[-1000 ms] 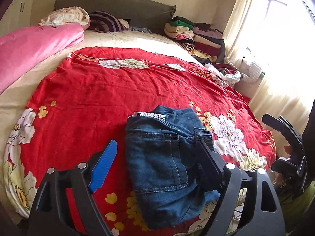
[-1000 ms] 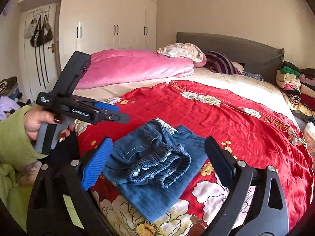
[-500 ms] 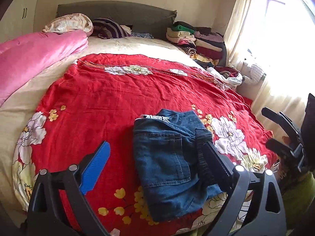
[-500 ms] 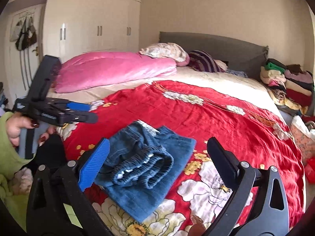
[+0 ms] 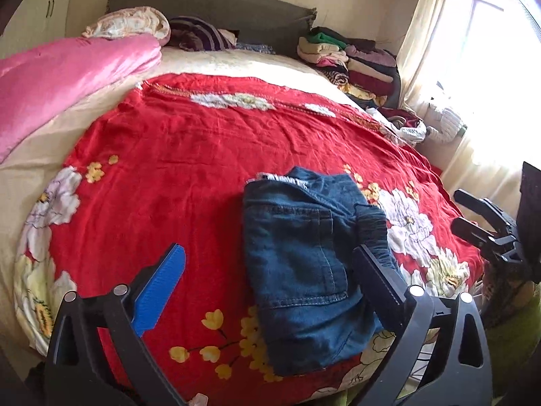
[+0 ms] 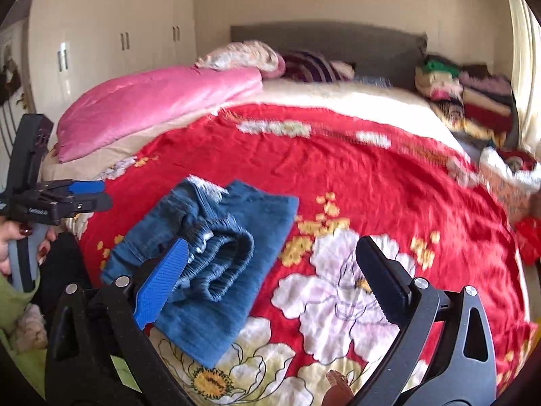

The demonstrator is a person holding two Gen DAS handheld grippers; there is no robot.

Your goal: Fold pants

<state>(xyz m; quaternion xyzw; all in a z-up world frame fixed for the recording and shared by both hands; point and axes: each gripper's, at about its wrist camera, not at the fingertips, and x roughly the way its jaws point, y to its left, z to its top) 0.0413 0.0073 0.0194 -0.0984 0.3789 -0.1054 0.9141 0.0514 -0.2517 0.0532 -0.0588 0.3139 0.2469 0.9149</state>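
Observation:
The blue denim pants (image 5: 304, 257) lie folded into a compact bundle on the red flowered bedspread (image 5: 175, 176), near the bed's front edge. In the right wrist view the pants (image 6: 216, 253) show a rolled elastic waistband on top. My left gripper (image 5: 267, 270) is open and empty, held back from the pants. My right gripper (image 6: 270, 270) is open and empty, above the bedspread (image 6: 372, 176) to the right of the pants. Each gripper also shows in the other's view: the left (image 6: 98, 194) and the right (image 5: 460, 211).
A pink quilt (image 5: 61, 81) lies along the bed's left side, pillows (image 5: 135, 27) at the headboard. A stack of folded clothes (image 5: 351, 57) sits at the far right corner by the curtained window (image 5: 473, 67). White wardrobes (image 6: 101, 44) stand left of the bed.
Both grippers have drawn back from the pants and stay open. The right wrist view has swung to the right, so the pants now sit further left in it.

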